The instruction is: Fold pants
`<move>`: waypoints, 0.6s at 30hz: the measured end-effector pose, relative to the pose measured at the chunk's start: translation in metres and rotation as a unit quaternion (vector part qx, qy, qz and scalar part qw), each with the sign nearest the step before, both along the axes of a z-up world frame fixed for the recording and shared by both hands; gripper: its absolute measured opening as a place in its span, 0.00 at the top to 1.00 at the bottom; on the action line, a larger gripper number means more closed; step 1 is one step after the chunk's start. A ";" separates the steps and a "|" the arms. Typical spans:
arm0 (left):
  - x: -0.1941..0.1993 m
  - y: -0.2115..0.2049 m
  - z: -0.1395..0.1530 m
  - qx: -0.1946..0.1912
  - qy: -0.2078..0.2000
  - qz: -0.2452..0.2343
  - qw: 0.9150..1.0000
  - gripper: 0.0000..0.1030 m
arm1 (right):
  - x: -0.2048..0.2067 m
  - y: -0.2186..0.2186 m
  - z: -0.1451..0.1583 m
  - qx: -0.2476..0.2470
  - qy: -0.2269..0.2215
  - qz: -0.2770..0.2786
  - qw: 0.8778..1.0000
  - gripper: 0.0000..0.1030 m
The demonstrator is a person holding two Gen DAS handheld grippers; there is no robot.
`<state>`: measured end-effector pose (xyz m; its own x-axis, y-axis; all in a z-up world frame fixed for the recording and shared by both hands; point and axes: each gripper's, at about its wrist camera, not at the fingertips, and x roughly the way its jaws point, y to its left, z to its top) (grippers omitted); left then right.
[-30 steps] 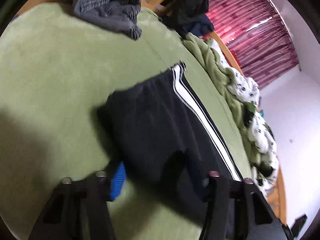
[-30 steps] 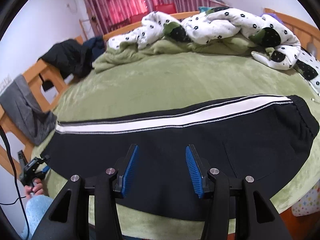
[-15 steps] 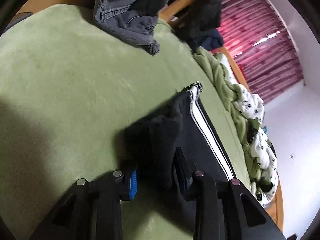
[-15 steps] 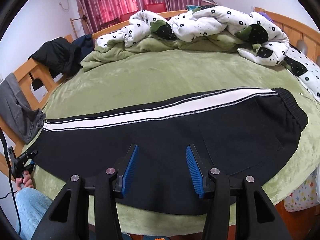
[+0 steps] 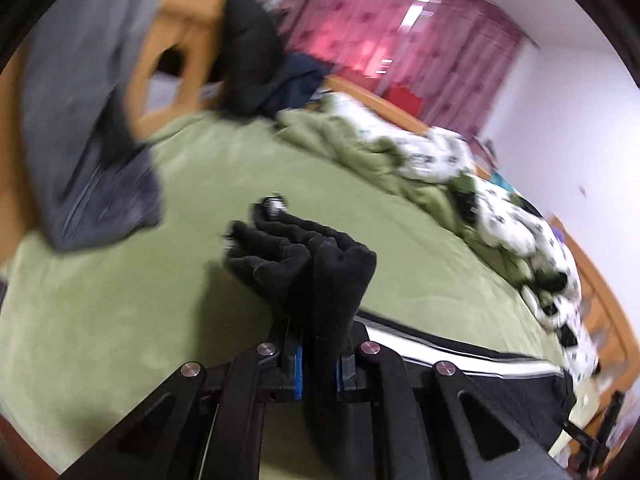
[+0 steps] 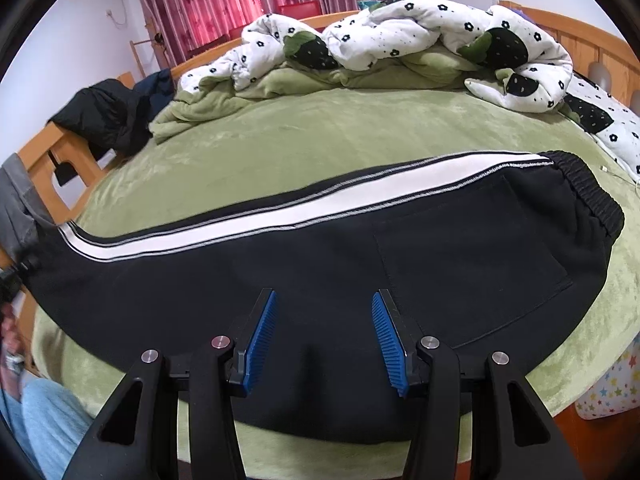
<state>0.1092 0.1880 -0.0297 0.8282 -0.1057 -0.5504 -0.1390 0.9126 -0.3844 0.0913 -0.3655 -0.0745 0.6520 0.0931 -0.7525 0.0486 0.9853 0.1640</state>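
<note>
Black pants [image 6: 360, 248] with a white side stripe lie lengthwise across the green bed, waistband at the right, leg cuffs at the left. My left gripper [image 5: 318, 364] is shut on the bunched cuff end of the pants [image 5: 316, 264] and holds it lifted off the bed. The left gripper also shows small at the left edge of the right wrist view [image 6: 16, 272]. My right gripper [image 6: 326, 332] is open, its blue pads hovering over the middle of the pants near the front edge.
A green bed cover [image 6: 320, 136] spans the bed. A white flowered quilt [image 6: 400, 36] is heaped along the far side. Grey clothing [image 5: 88, 152] and a dark jacket [image 5: 248, 56] hang on the wooden frame at the left. Red curtains hang behind.
My left gripper has closed on the pants' cuff end and lifted it, swinging to the right. The right gripper has stayed open over the pants' middle.
</note>
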 end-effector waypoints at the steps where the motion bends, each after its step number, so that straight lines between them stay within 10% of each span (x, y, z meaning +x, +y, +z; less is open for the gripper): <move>1: 0.004 -0.022 0.011 0.014 -0.008 -0.015 1.000 0.90 | 0.001 -0.002 -0.002 -0.002 0.001 0.000 1.000 0.52; 8: 0.027 -0.178 0.024 0.051 -0.011 -0.123 0.991 0.90 | -0.003 -0.019 -0.008 0.004 -0.013 0.001 1.000 0.52; 18: 0.012 -0.344 -0.121 0.032 0.148 -0.210 0.966 0.90 | -0.016 -0.042 -0.005 0.023 -0.033 -0.016 0.999 0.52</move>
